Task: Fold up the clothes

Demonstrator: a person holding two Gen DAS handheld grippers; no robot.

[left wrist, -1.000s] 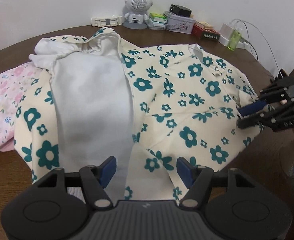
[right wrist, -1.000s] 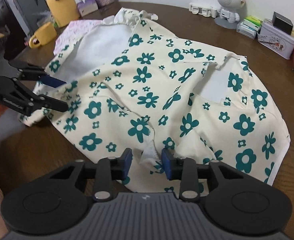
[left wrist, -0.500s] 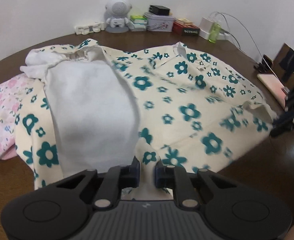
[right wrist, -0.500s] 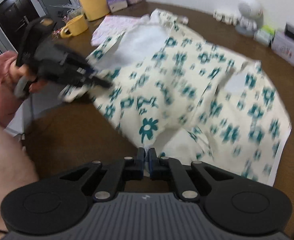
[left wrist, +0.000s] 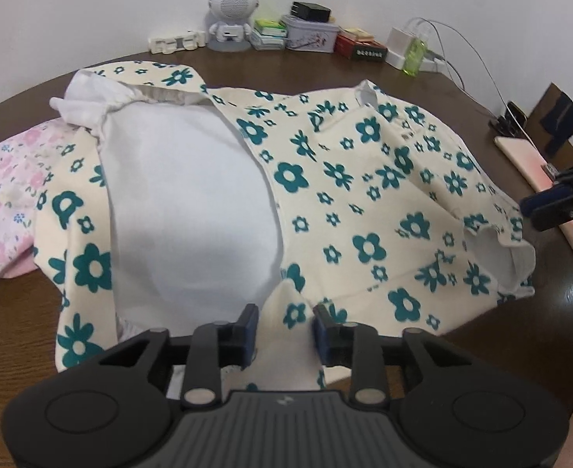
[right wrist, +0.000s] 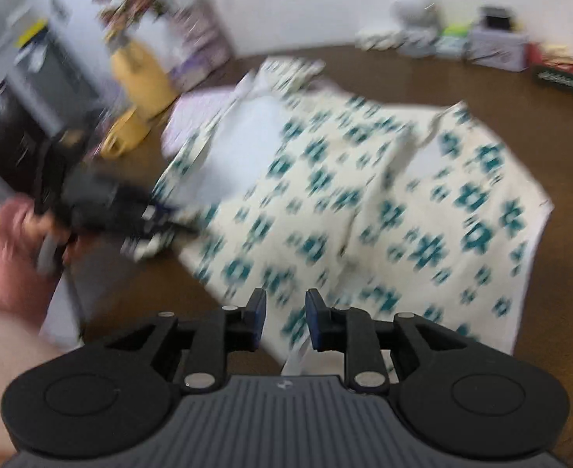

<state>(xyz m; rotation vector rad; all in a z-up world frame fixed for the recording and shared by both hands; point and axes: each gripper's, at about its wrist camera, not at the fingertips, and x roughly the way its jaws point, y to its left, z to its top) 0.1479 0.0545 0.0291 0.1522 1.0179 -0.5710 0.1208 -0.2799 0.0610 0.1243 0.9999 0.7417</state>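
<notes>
Left wrist: one floral shirt (left wrist: 364,210) lies spread on the table (left wrist: 520,335), long axis left-right, collar far-left. Left gripper (left wrist: 284,331) opening, hem between its pads. Right wrist (blurred): right gripper (right wrist: 285,318) opening over the near hem.

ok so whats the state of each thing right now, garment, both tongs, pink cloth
floral garment: spread on the table, unfolded, white lining showing
left tongs: opening, fabric edge between the jaws, not pinched
right tongs: opening, blurred fabric edge between the jaws
pink cloth: flat, partly under the garment
</notes>
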